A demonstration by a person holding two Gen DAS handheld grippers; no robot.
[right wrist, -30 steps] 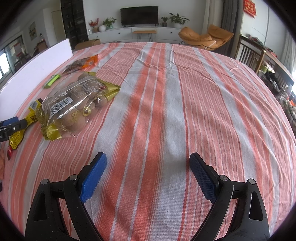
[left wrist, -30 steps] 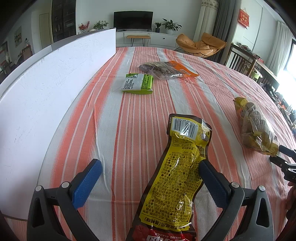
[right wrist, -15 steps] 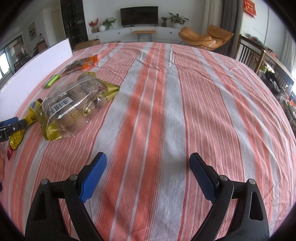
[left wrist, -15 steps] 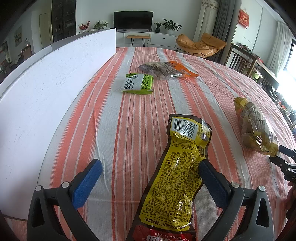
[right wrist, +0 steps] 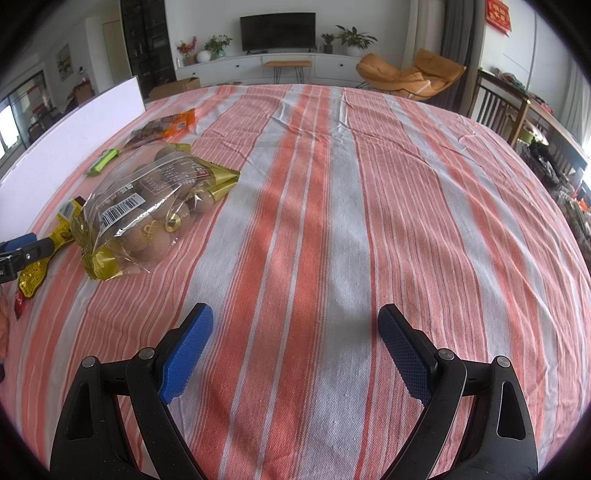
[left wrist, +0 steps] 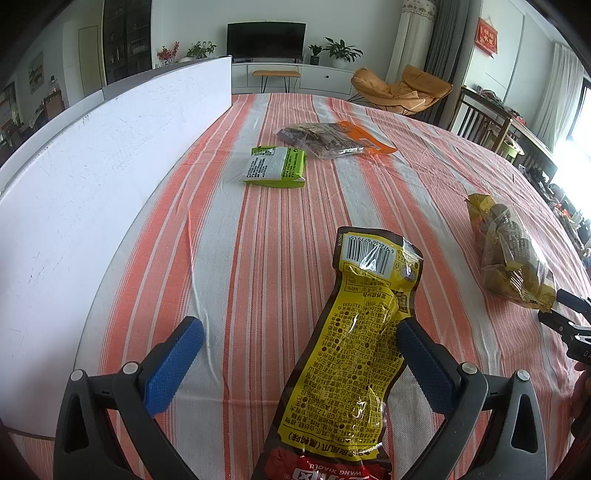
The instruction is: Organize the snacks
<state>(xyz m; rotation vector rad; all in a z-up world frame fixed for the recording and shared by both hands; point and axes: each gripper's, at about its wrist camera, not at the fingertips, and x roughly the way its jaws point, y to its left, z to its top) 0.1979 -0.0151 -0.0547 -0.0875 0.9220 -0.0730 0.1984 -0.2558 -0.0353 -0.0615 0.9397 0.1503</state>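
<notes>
While the left wrist view has the left gripper [left wrist: 299, 339] low in frame, jaws spread wide, a yellow snack pouch [left wrist: 354, 354] lies flat on the striped tablecloth [left wrist: 258, 240] between them, closer to the right finger; contact with that finger can't be told. Pouch bottom is cut off by the lower edge, red strip partly readable only. Only this view shows the green packet [left wrist: 275, 167] face-on at centre top and the clear-and-orange packet [left wrist: 332, 140] just behind it, apart from each other. White board [left wrist: 92, 192] fills the left side, standing along the table edge.

Right wrist view: right gripper [right wrist: 295, 325] jaws wide apart, nothing between them, bare cloth [right wrist: 332, 221] ahead. Bag of round brown snacks [right wrist: 147, 206] sits left of centre, barcode readable here; in the left view the same bag [left wrist: 511, 254] is at the right edge, contents blurry. Green packet [right wrist: 105, 160] shows only as a thin sliver here, and the orange packet [right wrist: 166, 127] is partly hidden behind the bag. Left gripper's tip [right wrist: 22, 245] pokes in at the left edge over the yellow pouch [right wrist: 44, 254], mostly covered. Right gripper's tip [left wrist: 569, 317] is cut off at the right edge of the left view. Background: TV [right wrist: 277, 33], orange chair [right wrist: 410, 75].
</notes>
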